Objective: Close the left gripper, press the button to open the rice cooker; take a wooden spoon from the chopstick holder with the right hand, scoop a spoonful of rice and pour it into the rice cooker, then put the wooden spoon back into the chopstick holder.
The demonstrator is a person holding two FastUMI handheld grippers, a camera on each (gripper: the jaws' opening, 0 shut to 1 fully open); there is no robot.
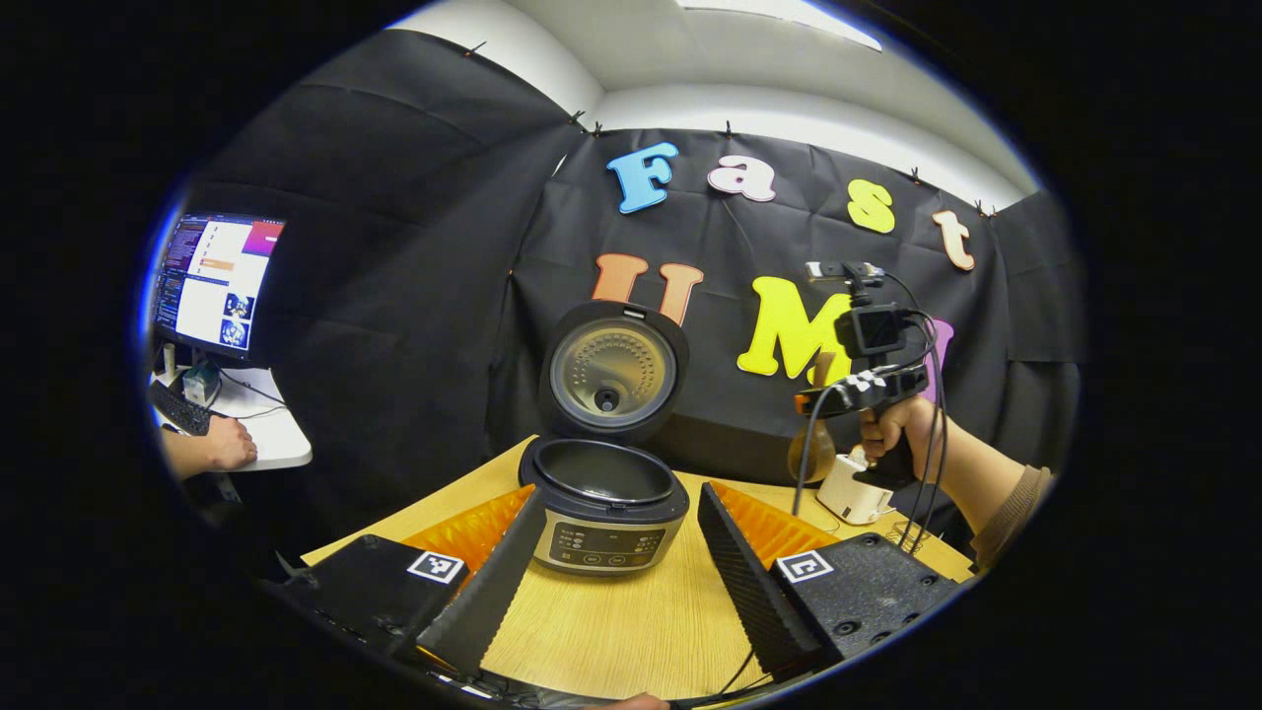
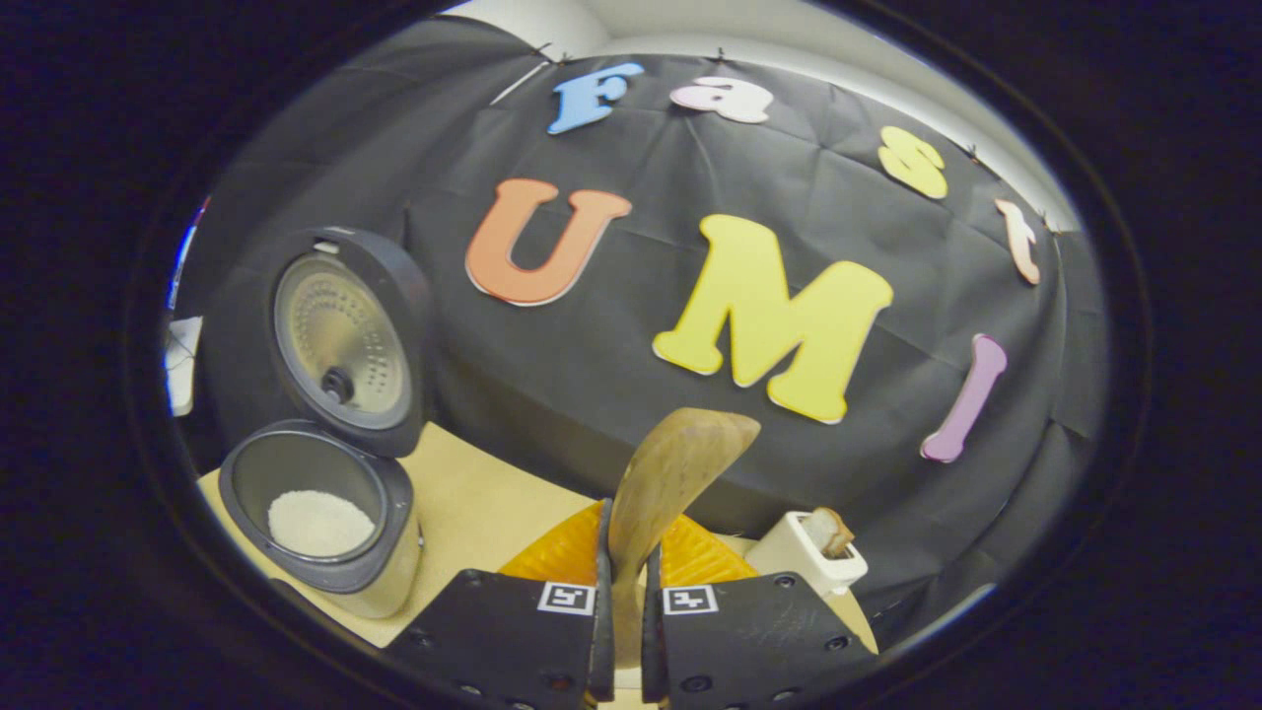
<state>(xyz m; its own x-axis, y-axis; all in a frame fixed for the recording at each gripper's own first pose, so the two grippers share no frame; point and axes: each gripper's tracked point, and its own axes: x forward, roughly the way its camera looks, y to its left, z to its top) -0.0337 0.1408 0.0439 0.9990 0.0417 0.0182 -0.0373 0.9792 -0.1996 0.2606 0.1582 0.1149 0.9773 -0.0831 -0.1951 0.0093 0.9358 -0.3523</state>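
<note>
Rice cooker [image 1: 603, 503] is seen standing open on the wooden surface [image 1: 631, 621], its lid [image 1: 611, 370] swung upright behind the pot, so the button press is judged to be done. In the right gripper view a small white heap of rice [image 2: 320, 523] lies on the bottom of the inner pot, which suggests that a spoonful has already been poured in, though this cannot be confirmed from the pictures alone.

The left tool [image 1: 621, 552] is held apart, its two fingers spread to either side of the cooker's front panel and touching nothing. The right tool [image 2: 624, 611] is clamped on the wooden spoon [image 2: 670, 473], whose handle is pinched between both fingers while the bowl points up and away, above the surface; no rice can be made out in it. In the left gripper view the right tool [image 1: 858, 390] is seen raised in a hand [image 1: 902, 429] above the white chopstick holder [image 1: 853, 491], well to the side of the cooker.

The chopstick holder [image 2: 804, 557] stands just beside the right tool, with one wooden utensil left in it. What is judged to remain is the return of the spoon into that holder.
</note>
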